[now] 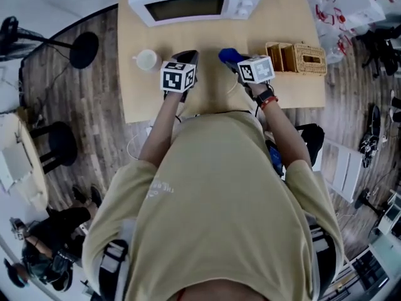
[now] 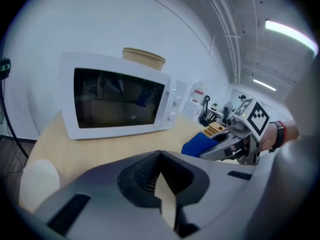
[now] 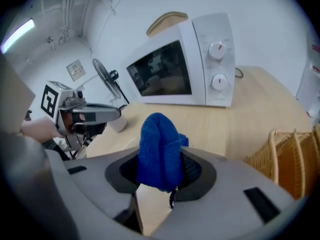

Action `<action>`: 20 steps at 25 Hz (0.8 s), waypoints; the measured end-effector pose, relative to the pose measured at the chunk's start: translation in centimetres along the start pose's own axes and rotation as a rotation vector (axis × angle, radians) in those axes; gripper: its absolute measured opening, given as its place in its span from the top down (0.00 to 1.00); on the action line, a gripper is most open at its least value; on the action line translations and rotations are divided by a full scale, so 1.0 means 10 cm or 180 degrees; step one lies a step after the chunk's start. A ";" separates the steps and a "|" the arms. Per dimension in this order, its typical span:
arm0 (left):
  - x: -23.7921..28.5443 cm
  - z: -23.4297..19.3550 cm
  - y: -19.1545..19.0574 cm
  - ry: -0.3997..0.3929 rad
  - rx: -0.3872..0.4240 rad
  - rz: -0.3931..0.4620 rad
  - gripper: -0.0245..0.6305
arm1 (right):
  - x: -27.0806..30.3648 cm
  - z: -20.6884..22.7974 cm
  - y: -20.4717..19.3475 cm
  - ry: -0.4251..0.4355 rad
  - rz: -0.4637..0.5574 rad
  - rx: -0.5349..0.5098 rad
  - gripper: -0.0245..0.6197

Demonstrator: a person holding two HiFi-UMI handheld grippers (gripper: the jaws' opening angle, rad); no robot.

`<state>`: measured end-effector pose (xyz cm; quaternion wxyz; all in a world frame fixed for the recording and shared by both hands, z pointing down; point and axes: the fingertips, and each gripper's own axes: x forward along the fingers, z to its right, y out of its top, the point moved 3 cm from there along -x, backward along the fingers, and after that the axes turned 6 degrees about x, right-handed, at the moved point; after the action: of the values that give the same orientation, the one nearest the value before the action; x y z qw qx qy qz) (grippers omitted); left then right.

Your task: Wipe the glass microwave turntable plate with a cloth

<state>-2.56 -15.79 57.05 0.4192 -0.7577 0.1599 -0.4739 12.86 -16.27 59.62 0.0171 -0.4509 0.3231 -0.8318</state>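
A white microwave (image 1: 194, 2) stands at the back of the wooden table (image 1: 213, 93) with its door closed. No glass turntable plate shows in any view. My right gripper (image 1: 233, 60) is shut on a bunched blue cloth (image 3: 159, 151), which sticks up between its jaws. It hovers over the table in front of the microwave (image 3: 180, 69). My left gripper (image 1: 190, 56) is beside it to the left, jaws shut with nothing between them (image 2: 159, 156). The left gripper view shows the blue cloth (image 2: 199, 145) to its right.
A white cup (image 1: 146, 60) sits on the table left of my left gripper. Wicker baskets (image 1: 301, 58) stand at the table's right side. A tan object (image 2: 144, 58) lies on top of the microwave. Stools and cables are on the floor around the table.
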 end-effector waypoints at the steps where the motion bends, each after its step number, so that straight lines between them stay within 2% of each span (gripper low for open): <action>1: -0.03 -0.08 0.12 0.0063 0.0012 0.0068 0.93 | -0.03 -0.02 0.17 -0.0040 0.0165 0.0031 0.72; 5: -0.14 -0.42 0.66 0.0336 0.0072 0.0401 0.93 | -0.17 -0.06 0.93 -0.0166 0.0794 0.0033 0.72; 10: -0.44 -0.76 1.27 0.0596 0.0112 0.0791 0.93 | -0.44 -0.23 1.63 -0.0336 0.1288 -0.0069 0.72; 15: -0.75 -0.80 1.83 0.0733 0.0232 0.1195 0.93 | -0.91 -0.38 2.16 -0.0415 0.1896 -0.0286 0.72; 20: -1.05 -0.68 2.23 0.0866 0.0481 0.1560 0.93 | -1.36 -0.60 2.46 -0.0462 0.2357 -0.0419 0.72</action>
<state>-10.18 -25.67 34.72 0.5511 -0.5926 0.3573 -0.4664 9.82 -28.24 33.63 0.3103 -0.3615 0.5148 -0.7127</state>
